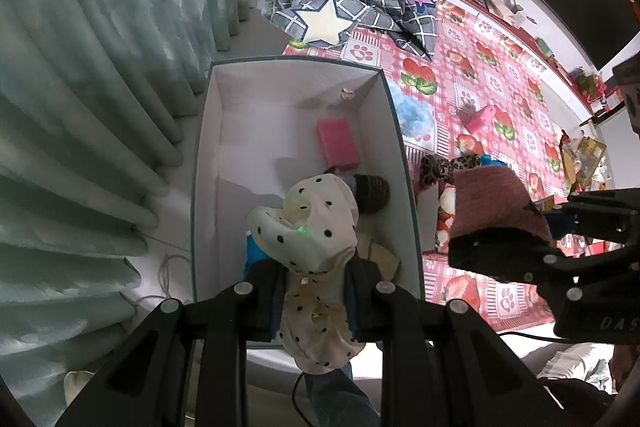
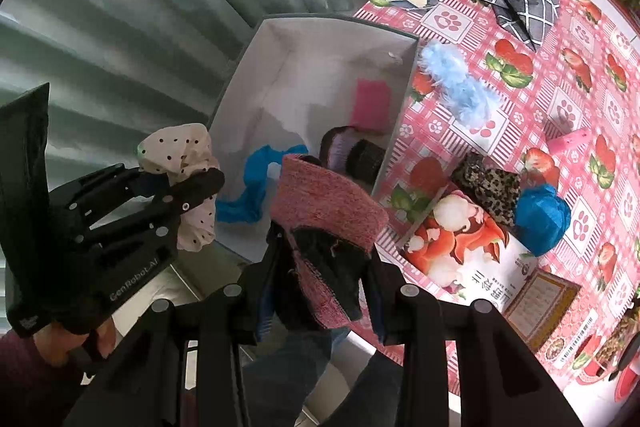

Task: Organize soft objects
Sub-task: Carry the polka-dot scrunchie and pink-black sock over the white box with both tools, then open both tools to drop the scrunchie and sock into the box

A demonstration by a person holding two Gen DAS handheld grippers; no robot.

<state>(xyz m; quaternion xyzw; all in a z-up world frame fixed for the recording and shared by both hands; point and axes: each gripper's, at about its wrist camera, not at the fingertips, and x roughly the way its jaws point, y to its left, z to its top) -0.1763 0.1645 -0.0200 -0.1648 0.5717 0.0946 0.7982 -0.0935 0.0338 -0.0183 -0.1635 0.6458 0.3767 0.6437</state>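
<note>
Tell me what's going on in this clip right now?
A person holds a gripper in each hand over a white box. The left gripper is shut on a cream dotted cloth; the right gripper is shut on a pink knit piece. The box already holds a pink sponge, a dark sock and a blue cloth. More soft things lie on the tablecloth.

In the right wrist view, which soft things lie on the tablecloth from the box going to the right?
Light blue fluffy piece → leopard-print cloth → blue cloth ball.
</note>
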